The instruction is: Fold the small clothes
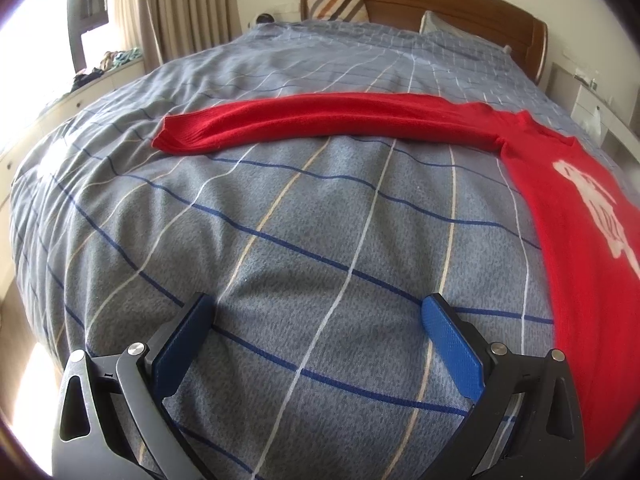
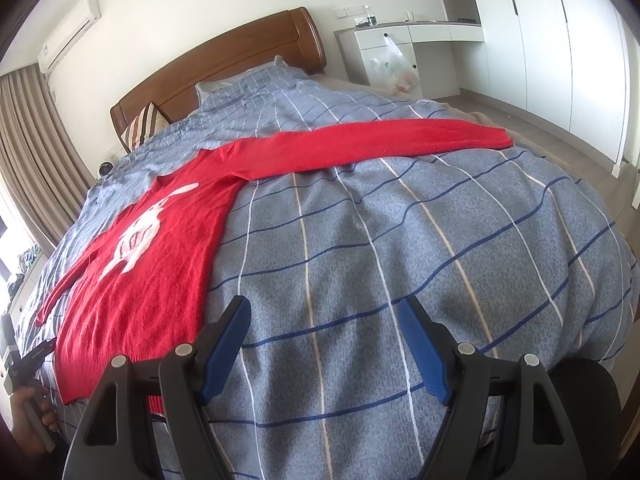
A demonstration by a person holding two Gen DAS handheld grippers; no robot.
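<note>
Nothing folded yet by the look of it; the red sweater (image 2: 160, 264) lies flat on the checked duvet (image 2: 400, 280), both sleeves stretched straight out, a white motif on its fuzzy knit; left gripper (image 1: 316, 320) and right gripper (image 2: 324, 320) both gape wide over bare bedding, holding nothing; every fold remains.

No text, brand or number can be read: the red sweater (image 2: 160, 264) carries only a white pictorial motif (image 2: 138, 236) at about 9 o'clock in the right wrist view, and faint marks on the pillow (image 2: 218, 88) near 11 o'clock are too small to make out.
</note>
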